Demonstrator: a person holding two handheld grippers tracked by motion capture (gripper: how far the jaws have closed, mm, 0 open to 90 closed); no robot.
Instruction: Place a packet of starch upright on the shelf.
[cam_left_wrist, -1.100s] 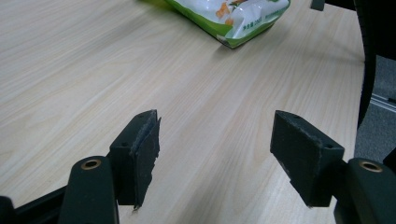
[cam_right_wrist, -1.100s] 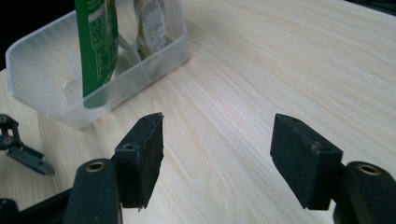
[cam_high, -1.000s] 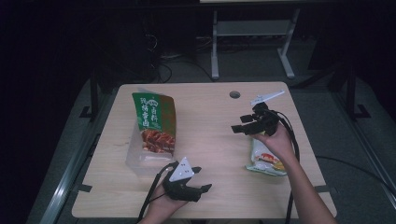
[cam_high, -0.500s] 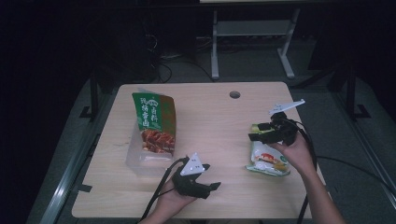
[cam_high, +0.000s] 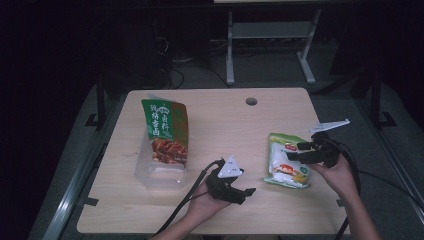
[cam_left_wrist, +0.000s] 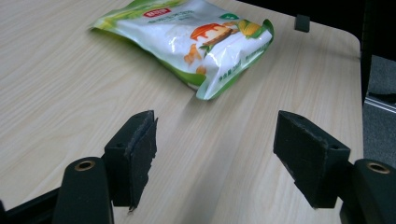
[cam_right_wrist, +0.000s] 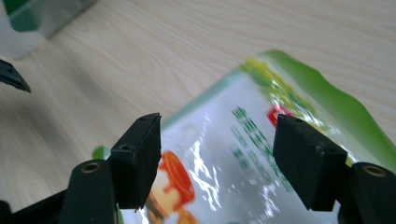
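Observation:
A white and green snack bag (cam_high: 286, 161) lies flat on the right half of the wooden table (cam_high: 225, 125). My right gripper (cam_high: 296, 151) hovers just over the bag's right side, jaws open and nothing pinched; in the right gripper view the bag (cam_right_wrist: 243, 140) sits right below the open gripper (cam_right_wrist: 217, 137). My left gripper (cam_high: 247, 192) is low at the front middle of the table, open and empty, aimed at the bag (cam_left_wrist: 196, 37), which lies a short way ahead of the gripper (cam_left_wrist: 215, 135).
A tall green and brown snack bag (cam_high: 166, 129) stands in a clear plastic tub (cam_high: 150, 175) on the left side of the table. A cable hole (cam_high: 251, 101) is near the far edge. Black cables trail from both grippers toward the front edge.
My right hand has moved right and nearer, coming down over the white and green bag. My left hand has slid right along the front of the table. Both grippers stayed open.

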